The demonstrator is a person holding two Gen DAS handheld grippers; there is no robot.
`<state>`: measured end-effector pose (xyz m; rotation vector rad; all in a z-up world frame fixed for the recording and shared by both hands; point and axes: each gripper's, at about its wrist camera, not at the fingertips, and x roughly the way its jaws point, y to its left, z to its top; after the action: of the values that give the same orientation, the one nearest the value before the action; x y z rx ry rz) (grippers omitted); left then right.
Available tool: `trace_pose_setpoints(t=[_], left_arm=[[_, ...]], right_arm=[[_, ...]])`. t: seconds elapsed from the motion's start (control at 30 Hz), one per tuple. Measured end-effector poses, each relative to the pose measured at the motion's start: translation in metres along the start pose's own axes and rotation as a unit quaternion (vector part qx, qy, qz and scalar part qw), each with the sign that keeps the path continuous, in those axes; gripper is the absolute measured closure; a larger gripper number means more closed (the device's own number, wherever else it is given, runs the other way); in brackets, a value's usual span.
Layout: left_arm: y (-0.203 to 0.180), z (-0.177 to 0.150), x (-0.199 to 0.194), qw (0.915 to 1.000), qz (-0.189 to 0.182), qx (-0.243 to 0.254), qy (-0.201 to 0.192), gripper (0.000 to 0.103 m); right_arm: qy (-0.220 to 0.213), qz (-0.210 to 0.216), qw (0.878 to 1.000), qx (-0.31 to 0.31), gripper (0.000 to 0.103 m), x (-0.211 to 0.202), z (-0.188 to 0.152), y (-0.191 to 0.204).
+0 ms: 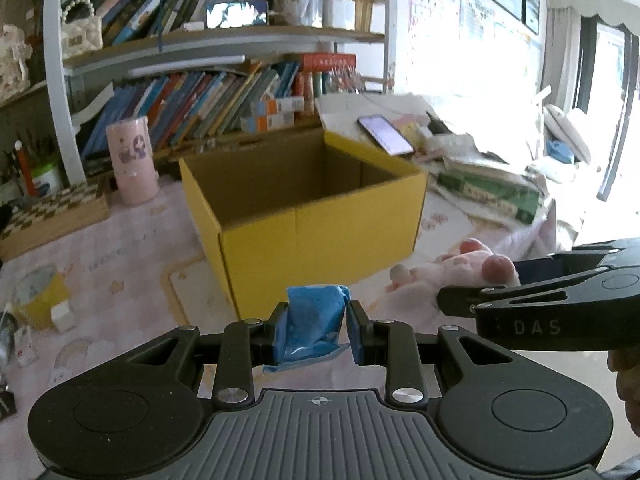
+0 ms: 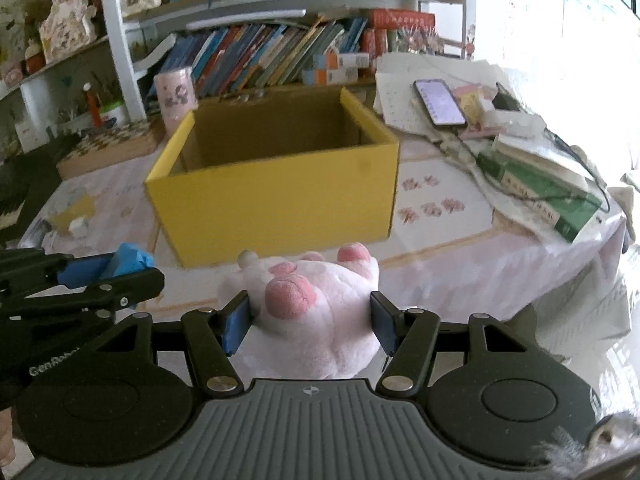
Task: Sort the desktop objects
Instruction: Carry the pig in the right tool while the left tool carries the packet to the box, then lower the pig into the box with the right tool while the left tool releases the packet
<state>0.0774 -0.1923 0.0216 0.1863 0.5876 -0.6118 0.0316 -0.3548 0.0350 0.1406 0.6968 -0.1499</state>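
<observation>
- Your left gripper (image 1: 314,330) is clamped on a blue packet (image 1: 316,320), with the pads pressing both its sides. The packet hangs short of the yellow box (image 1: 320,232), not yet over the opening.
- Your right gripper (image 2: 311,326) is clamped on a pink plush paw (image 2: 316,304), with its fingers set wide around the soft body. It too sits in front of the box's near wall.
- The packet is thin and crumpled. A loose flap trails below the pads, so I judge it could slide out if you tilt or jolt the gripper.
- The paw is squashy. The grip may be on fluff only, and it could sag or drop on the near side of the box.
- Both grippers are close side by side. If you bring them in together, they may knock each other or the box rim and shove the box along the cloth.
- Let go too early and either thing lands on the table (image 2: 440,240), not inside.
- The box stands open at the top. The part of its inside that shows holds nothing, but the floor near the front wall is hidden.
- A pink cup (image 1: 132,160) stands left of the box. You cannot see into it.
</observation>
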Motion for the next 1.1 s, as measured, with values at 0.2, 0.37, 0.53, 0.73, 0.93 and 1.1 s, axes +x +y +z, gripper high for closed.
trace_pose_setpoints(t=[0.2, 0.37, 0.53, 0.73, 0.93, 1.1], left_arm=[[-0.007, 0.032, 0.008, 0.9993, 0.014, -0.009, -0.035, 0.075], [-0.009, 0.06, 0.016, 0.9974, 0.031, -0.021, -0.061, 0.075], [-0.009, 0.083, 0.029, 0.9952, 0.051, -0.033, -0.077, 0.075], [-0.005, 0.103, 0.059, 0.9931, 0.088, -0.03, -0.071, 0.074], [0.011, 0.109, 0.107, 0.9914, 0.123, -0.04, -0.022, 0.074], [0.021, 0.112, 0.142, 0.9894, 0.141, -0.03, 0.022, 0.074]], right_arm=[[-0.052, 0.003, 0.999, -0.004, 0.044, -0.003, 0.036, -0.024], [-0.096, 0.018, 0.995, -0.022, 0.044, -0.003, 0.067, -0.041], [-0.124, 0.045, 0.991, -0.04, 0.044, 0.009, 0.098, -0.052], [-0.11, 0.087, 0.987, -0.074, 0.044, 0.046, 0.129, -0.055], [-0.077, 0.111, 0.982, -0.135, 0.044, 0.093, 0.149, -0.045], [-0.052, 0.124, 0.974, -0.18, 0.044, 0.135, 0.164, -0.034]])
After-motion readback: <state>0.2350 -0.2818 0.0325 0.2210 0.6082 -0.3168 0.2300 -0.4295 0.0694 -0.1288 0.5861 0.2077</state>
